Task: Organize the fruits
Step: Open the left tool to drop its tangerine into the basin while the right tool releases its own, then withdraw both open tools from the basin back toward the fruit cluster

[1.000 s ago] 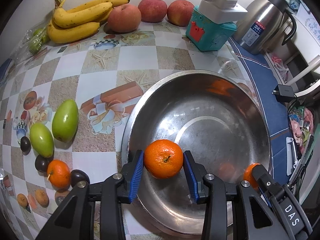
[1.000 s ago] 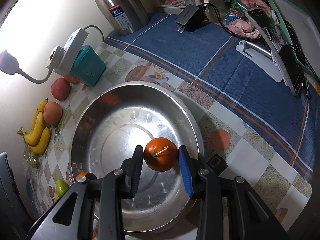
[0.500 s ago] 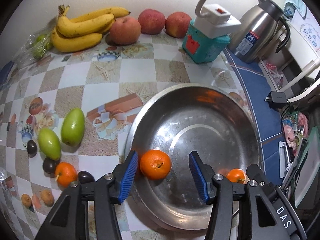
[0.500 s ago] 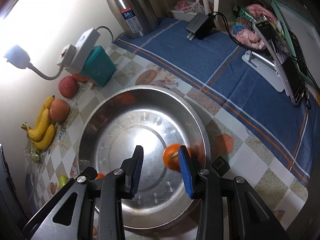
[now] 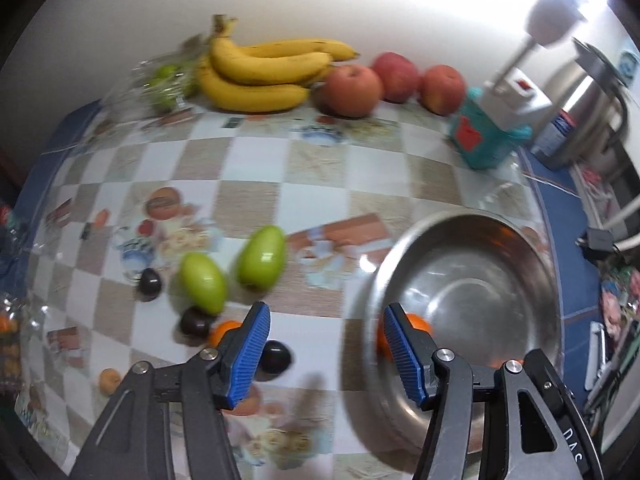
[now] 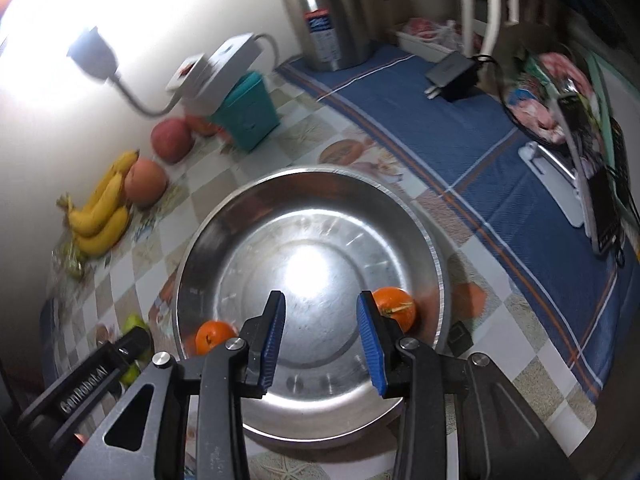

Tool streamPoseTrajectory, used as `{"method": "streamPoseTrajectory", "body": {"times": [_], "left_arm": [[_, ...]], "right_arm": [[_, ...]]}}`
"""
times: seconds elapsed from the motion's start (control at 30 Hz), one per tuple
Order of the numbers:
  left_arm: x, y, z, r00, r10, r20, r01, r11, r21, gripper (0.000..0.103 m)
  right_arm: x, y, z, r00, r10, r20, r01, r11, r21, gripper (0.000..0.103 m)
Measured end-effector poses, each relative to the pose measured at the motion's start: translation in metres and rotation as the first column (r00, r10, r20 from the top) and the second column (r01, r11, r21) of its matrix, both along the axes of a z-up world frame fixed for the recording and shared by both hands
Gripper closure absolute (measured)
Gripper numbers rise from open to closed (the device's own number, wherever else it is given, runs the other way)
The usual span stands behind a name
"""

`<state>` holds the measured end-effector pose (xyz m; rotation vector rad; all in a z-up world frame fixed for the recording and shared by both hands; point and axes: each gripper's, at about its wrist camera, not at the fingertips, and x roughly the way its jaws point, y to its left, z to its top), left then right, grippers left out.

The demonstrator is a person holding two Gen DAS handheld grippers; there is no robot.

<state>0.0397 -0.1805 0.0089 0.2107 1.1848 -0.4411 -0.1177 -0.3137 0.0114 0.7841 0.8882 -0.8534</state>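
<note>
Stainless steel round bowl (image 6: pixel 224 232) now holds two small orange tangerines: one (image 6: pixel 394 307) at the right inner wall, one (image 6: pixel 214 336) at the left inner wall. A second ago each sat between a gripper's blue pads; both are now released and resting loose in the bowl.

Left gripper (image 5: pixel 325 354): jaws opening, about half spread, nothing between them. It has swung off the bowl toward the checkered tablecloth (image 5: pixel 248 160); its dropped tangerine (image 5: pixel 420 326) sits just behind the right pad.

Right gripper (image 6: pixel 320 338): narrow gap, nothing in it, over the bowl floor; its tangerine lies outside the right finger, not pinched.

So two fruits are sorted, and both tools look free for the next pick. Still on the cloth: two green oval mangoes (image 5: pixel 262 258), dark round plums (image 5: pixel 276 356), another small orange tangerine (image 5: pixel 224 330) partly hidden by the left finger. Yellow banana bunch (image 5: pixel 260 72) and red apples (image 5: pixel 352 90) sit along the wall.

Likely next target: the cluster under the left jaws.
</note>
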Motion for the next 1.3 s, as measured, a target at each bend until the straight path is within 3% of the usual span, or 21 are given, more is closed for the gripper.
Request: {"method": "streamPoseTrajectory", "body": {"times": [0.07,0.13,0.27,0.33,0.47,0.6,1.07,1.3], "left_arm": [[0.005,0.011,-0.001,1.0,0.03,0.008,-0.03,0.999,0.012,0.032],[0.01,0.023,-0.003,0.998,0.062,0.007,-0.062,0.998,0.026,0.027],[0.019,0.045,-0.008,0.995,0.101,0.001,-0.101,0.994,0.045,0.018],[0.023,0.056,-0.011,0.992,0.127,-0.007,-0.127,0.991,0.051,0.014],[0.032,0.075,-0.016,0.983,0.181,-0.028,-0.179,0.982,0.051,0.004],[0.034,0.084,-0.017,0.979,0.202,0.005,-0.202,0.976,0.088,0.0],[0.03,0.086,-0.028,0.985,0.167,-0.036,-0.163,0.981,0.101,0.0],[0.029,0.091,-0.018,0.989,0.145,0.007,-0.145,0.984,0.105,0.0]], "right_arm": [[0.004,0.003,-0.002,1.0,0.023,-0.02,-0.023,1.0,0.0,0.062],[0.009,0.006,-0.003,0.998,0.056,-0.031,-0.056,0.998,-0.002,0.047],[0.019,0.015,-0.004,0.992,0.125,-0.03,-0.125,0.992,0.007,0.041],[0.026,0.02,-0.005,0.985,0.163,-0.049,-0.163,0.987,0.001,0.03],[0.033,0.028,-0.005,0.979,0.195,-0.057,-0.195,0.981,-0.002,0.028],[0.035,0.03,-0.003,0.977,0.205,-0.065,-0.207,0.978,-0.019,0.013],[0.033,0.029,-0.003,0.976,0.202,-0.083,-0.206,0.978,-0.039,0.006],[0.032,0.029,-0.001,0.979,0.196,-0.049,-0.198,0.98,-0.035,0.006]]}}
